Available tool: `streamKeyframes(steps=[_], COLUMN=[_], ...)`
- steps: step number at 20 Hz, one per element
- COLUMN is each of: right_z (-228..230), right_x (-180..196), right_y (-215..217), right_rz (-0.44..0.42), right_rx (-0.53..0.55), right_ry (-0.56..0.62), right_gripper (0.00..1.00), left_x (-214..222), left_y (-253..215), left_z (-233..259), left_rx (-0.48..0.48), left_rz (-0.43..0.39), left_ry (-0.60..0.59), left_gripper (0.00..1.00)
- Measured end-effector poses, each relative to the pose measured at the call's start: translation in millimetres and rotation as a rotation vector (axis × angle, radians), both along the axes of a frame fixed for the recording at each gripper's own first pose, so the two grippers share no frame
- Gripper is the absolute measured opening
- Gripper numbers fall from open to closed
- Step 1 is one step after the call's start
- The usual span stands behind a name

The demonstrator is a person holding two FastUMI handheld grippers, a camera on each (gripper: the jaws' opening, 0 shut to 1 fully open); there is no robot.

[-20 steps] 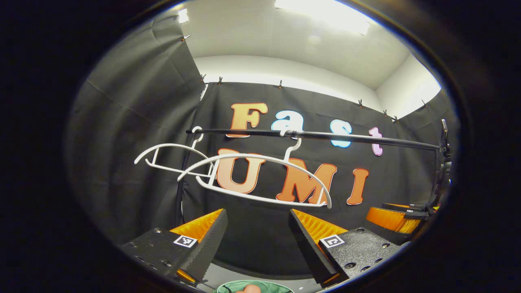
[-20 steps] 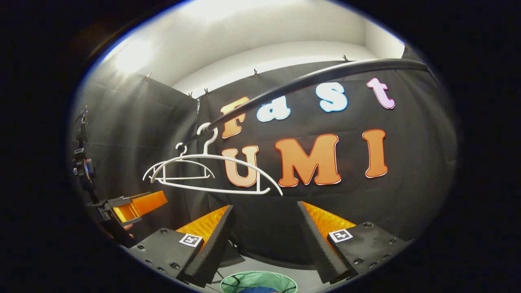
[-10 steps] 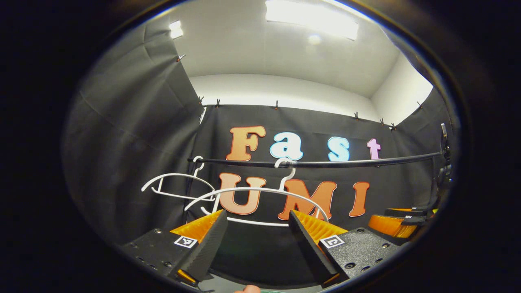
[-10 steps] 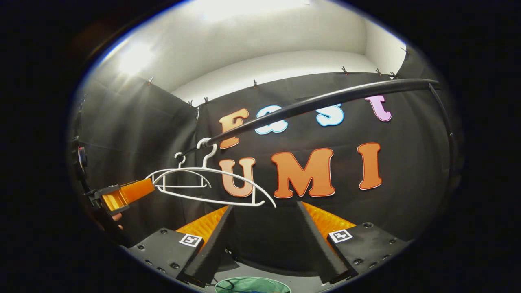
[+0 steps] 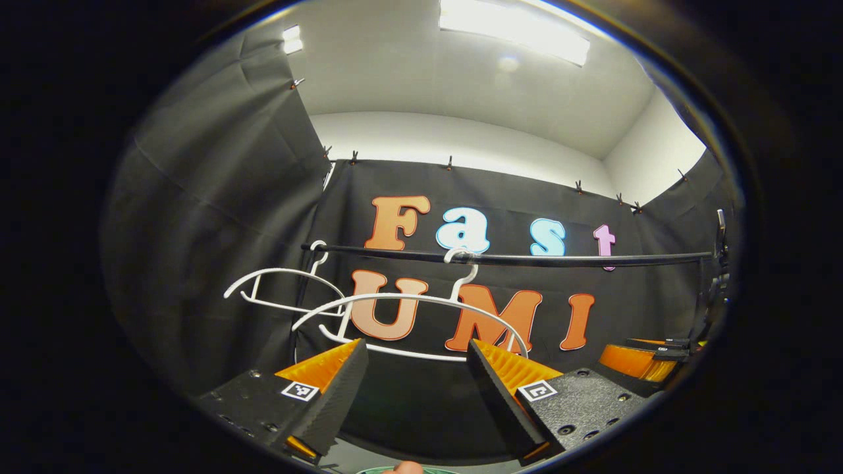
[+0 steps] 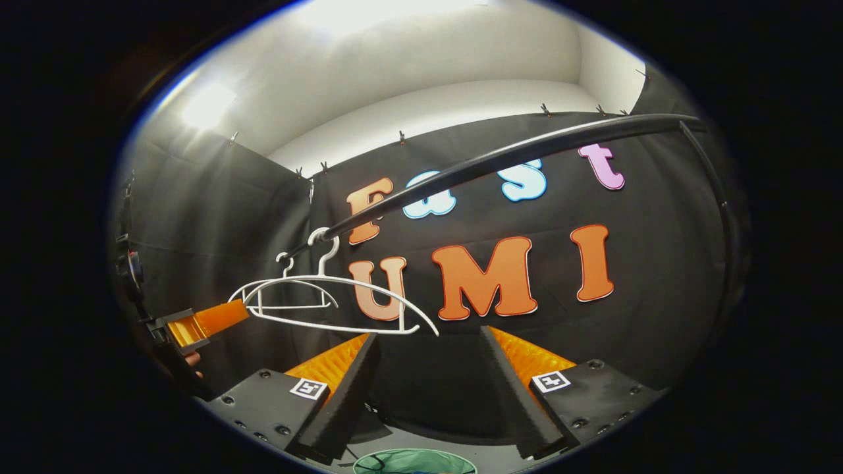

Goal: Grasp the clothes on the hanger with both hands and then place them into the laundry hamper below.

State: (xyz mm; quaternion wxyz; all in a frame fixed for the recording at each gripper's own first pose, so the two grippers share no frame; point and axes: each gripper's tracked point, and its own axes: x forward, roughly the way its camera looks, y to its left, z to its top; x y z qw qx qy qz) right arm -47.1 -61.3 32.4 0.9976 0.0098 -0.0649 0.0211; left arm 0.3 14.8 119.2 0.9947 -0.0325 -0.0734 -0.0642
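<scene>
Now, hangers (image 5: pixel 408 322): we see them bare on the rail (image 5: pixel 514 259);
left gripper (image 5: pixel 415 388): wide apart, empty;
right gripper (image 6: pixel 428 382): same;
hamper (image 6: pixel 415 463): below us; we should back away slowly.

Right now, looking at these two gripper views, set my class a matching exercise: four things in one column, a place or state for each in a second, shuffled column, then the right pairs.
Things
1. white hangers
2. black rail
3. laundry hamper
4. right gripper

Places or states
A. low down, below the grippers
B. open, holding nothing
C. bare, hooked on the rail
D. running across in front of the booth wall

Pairs: 1-C, 2-D, 3-A, 4-B
</scene>
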Motion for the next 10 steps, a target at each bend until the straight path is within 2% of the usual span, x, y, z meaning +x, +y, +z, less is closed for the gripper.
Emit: streamKeyframes(steps=[3,4,7,8,10], right_z=[-1.7,-2.3,-2.8,-2.5,-2.4], right_x=[1.6,2.2,2.2,2.6,2.7], right_y=[0.5,0.9,2.2,2.9,3.7], right_rz=[-0.001,0.000,0.001,0.001,0.000], right_rx=[0.010,0.011,0.010,0.009,0.008], right_ry=[0.001,0.003,0.004,0.004,0.003], right_gripper=[0.97,0.97,0.98,0.98,0.98], left_x=[1.3,0.6,-0.9,-0.3,-1.3], left_y=[-3.8,-5.5,-6.9,-6.4,-6.5], left_z=[1.1,1.9,4.3,4.9,5.3], left_rx=[0.010,0.013,0.022,0.022,0.019], left_rz=[-0.008,-0.011,-0.014,-0.014,-0.018], left_ry=[-0.005,-0.008,-0.015,-0.017,-0.019], left_gripper=[0.92,0.95,0.95,0.92,0.95])
